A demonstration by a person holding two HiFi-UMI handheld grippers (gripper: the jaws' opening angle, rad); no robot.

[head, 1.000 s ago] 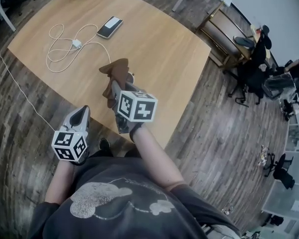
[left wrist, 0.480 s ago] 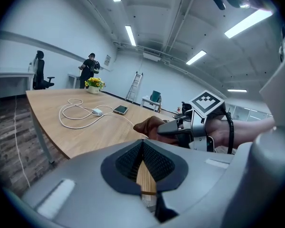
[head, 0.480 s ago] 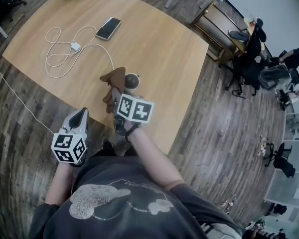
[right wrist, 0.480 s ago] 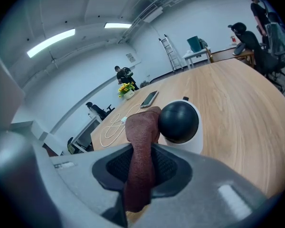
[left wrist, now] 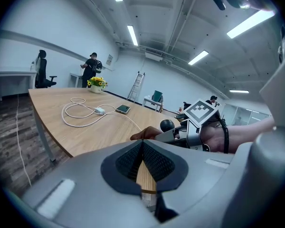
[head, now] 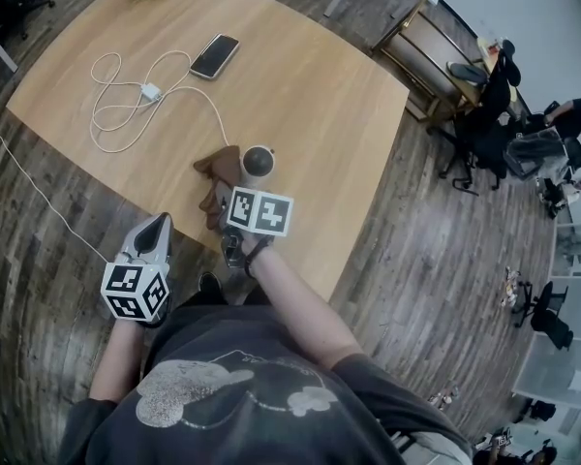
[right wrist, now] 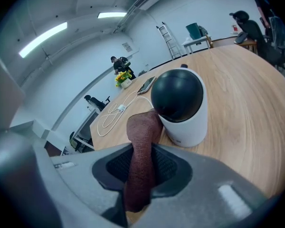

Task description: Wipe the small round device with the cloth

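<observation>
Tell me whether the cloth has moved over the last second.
Yes. The cloth, clamped in the right hand-held gripper, has slid back toward the person, away from the phone, uncovering the small round device.

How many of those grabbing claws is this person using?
2. The left claw hangs shut and empty beside the table; the right claw pinches the brown cloth beside the small round device.

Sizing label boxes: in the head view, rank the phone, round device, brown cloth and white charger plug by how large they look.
1. brown cloth, largest, though partly hidden.
2. phone and round device: too alike to rank.
3. white charger plug, smallest by far.
</observation>
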